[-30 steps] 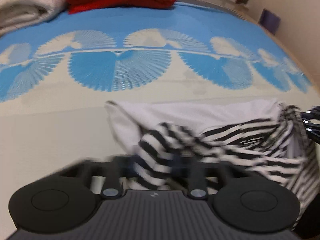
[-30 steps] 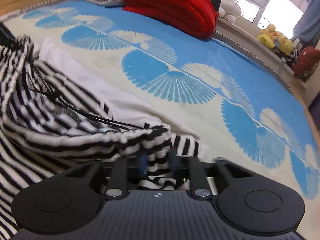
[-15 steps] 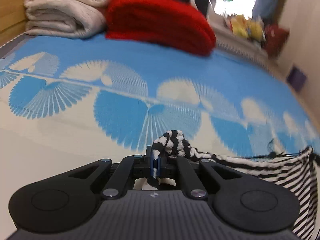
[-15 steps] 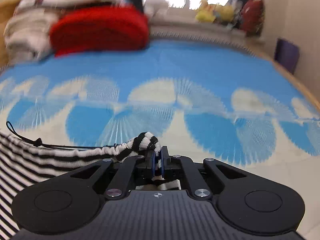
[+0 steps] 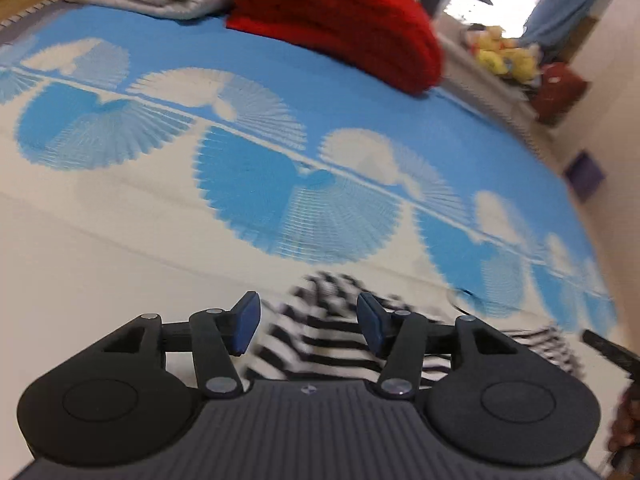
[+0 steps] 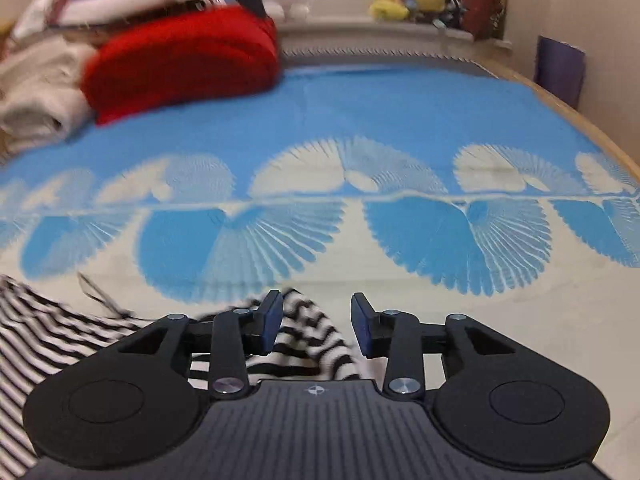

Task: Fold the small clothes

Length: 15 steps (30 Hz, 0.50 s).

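The striped garment (image 5: 320,340), thin, light and floppy, lies low in both frames on the bedspread (image 5: 280,200), best pinched at an edge or corner, while the left gripper (image 5: 308,322) and right gripper (image 6: 316,322) are opening, cloth loose between their unpressed pads.

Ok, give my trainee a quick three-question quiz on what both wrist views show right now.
1. True or false: the left gripper pinches the striped garment.
2. What colour is the folded blanket beside the cream one?
3. The striped cloth lies on: A) bare wood B) the blue-and-cream bedspread C) a chair.

Key: 1 false, its jaws are opening, pads clear of the cloth between them. 2 red. 3 B.
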Motion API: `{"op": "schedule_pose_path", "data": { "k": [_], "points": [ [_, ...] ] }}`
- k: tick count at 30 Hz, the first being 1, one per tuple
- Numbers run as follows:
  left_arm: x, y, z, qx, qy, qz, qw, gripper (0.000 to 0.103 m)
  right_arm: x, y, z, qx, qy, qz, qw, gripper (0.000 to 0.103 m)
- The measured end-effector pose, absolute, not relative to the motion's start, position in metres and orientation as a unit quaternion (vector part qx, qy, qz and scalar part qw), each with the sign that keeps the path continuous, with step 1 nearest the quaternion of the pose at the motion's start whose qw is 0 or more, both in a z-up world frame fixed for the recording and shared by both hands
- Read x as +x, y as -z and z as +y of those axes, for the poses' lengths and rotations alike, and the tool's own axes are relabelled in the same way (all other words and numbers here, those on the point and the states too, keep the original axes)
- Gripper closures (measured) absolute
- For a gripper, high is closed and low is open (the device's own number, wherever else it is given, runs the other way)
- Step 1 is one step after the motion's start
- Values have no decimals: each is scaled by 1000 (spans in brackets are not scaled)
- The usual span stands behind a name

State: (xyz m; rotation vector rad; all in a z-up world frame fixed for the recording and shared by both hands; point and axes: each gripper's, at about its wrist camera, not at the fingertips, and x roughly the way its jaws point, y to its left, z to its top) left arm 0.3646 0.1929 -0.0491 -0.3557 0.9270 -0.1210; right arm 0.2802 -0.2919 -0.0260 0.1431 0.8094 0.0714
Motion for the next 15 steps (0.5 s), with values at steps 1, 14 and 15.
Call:
{"op": "schedule_pose_path", "data": {
  "k": [1, 14, 15],
  "points": [
    [364, 48, 185, -168, 83, 446, 875, 46, 278, 26, -287, 76, -71, 400, 910, 64],
    [382, 63, 113, -56, 64, 415, 906, 102, 288, 39, -236, -6, -124, 388, 913, 103],
    [384, 63, 116, -67, 48, 412, 907, 102, 290, 37, -241, 10, -109, 380, 918, 103]
  ]
}}
